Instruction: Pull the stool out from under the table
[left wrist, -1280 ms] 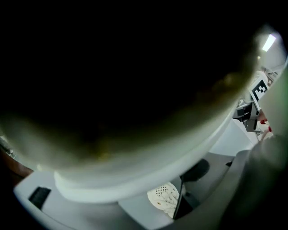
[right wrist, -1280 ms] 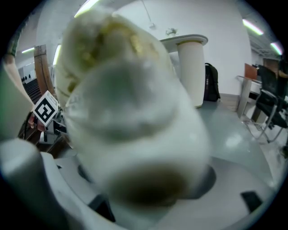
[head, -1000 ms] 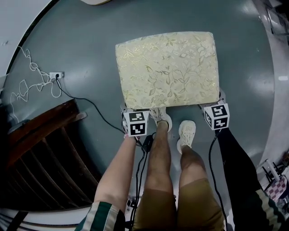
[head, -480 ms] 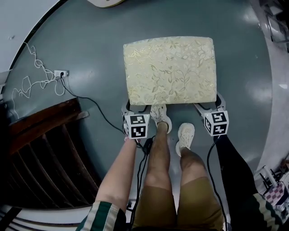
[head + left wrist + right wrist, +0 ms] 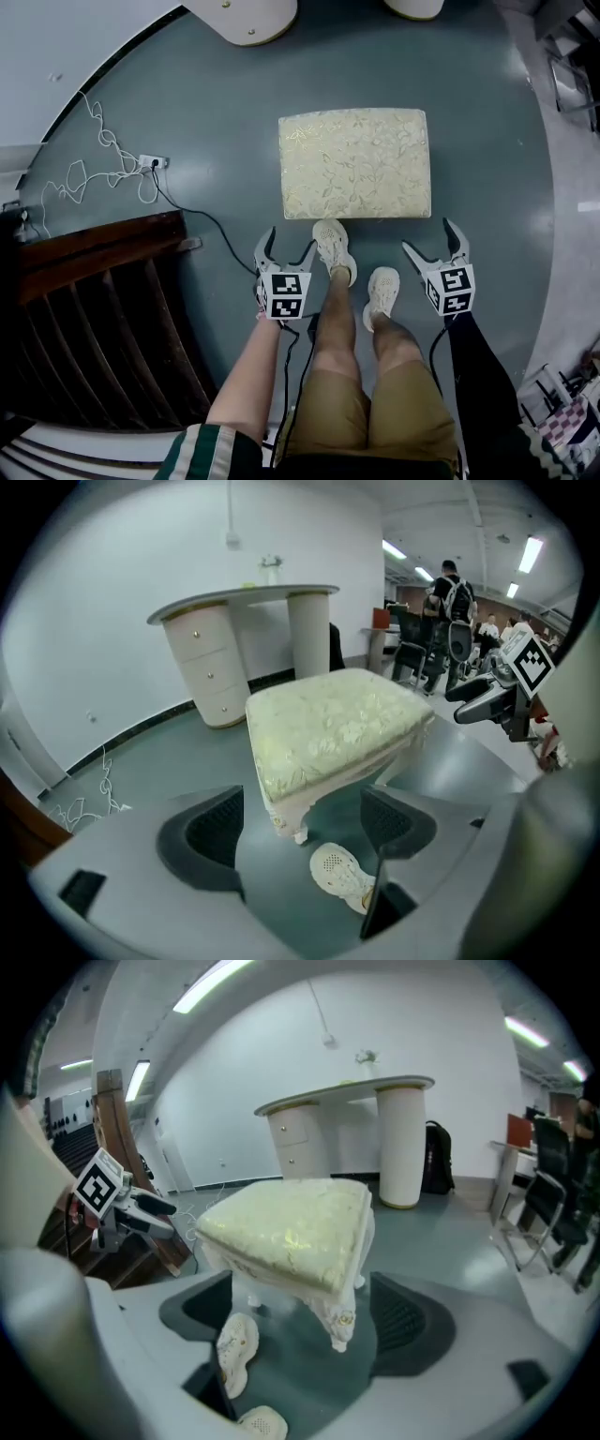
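The rectangular padded stool (image 5: pixel 354 164) wears cream-gold fabric with a leafy floral pattern over white carved legs. The glossy floor (image 5: pixel 216 122) is grey-green. The person's shoes (image 5: pixel 335 248) are cream-white, the shorts (image 5: pixel 375 412) tan.

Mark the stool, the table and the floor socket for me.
stool (image 5: pixel 354 161), head view, centre of the cushion top.
table (image 5: pixel 246 596), left gripper view, front edge of its top.
floor socket (image 5: pixel 153 161), head view, middle of its white body.

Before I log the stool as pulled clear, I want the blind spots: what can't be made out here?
- Stool legs: head view, hidden under its own cushion.
- Table: head view, mostly cut off by the top edge.
- Items on the tabletop: left gripper view, too small to name.
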